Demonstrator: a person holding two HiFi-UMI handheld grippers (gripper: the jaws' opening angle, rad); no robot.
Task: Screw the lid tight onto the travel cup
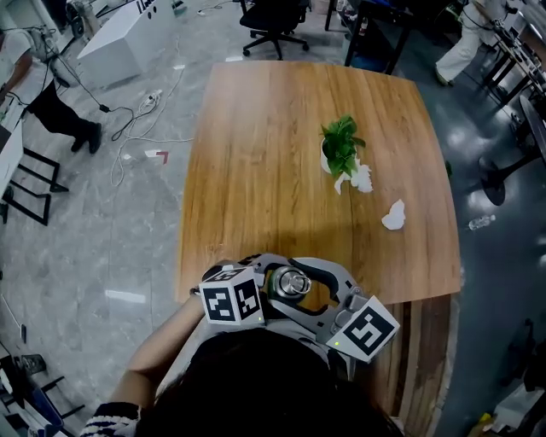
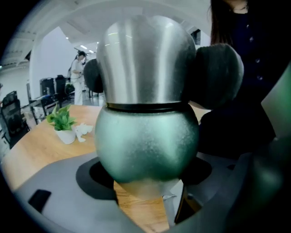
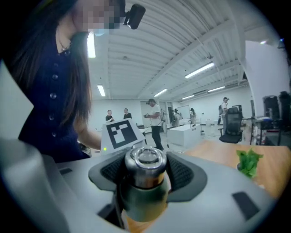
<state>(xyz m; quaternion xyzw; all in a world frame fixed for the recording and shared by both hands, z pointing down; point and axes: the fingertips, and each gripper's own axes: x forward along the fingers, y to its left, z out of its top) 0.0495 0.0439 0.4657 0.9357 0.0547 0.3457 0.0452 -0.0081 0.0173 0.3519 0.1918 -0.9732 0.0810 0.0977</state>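
Observation:
The travel cup (image 1: 291, 282) is held just above the wooden table's (image 1: 256, 162) near edge, between both grippers. Its frosted green body (image 2: 146, 144) fills the left gripper view, and my left gripper (image 2: 148, 176) is shut around its lower part. The silver lid (image 2: 145, 59) sits on top of the body, above a dark seam. In the right gripper view the lid (image 3: 145, 164) with its ring top is clamped between the black pads (image 3: 184, 173) of my right gripper (image 3: 146, 172). From above, the left gripper (image 1: 270, 290) and right gripper (image 1: 314, 288) meet at the cup.
A small potted plant (image 1: 340, 150) stands mid-table with crumpled white paper (image 1: 363, 177) beside it and another piece (image 1: 393, 215) nearer the right edge. Beyond the table's far end are an office chair (image 1: 275, 26) and people. Cables lie on the floor at left.

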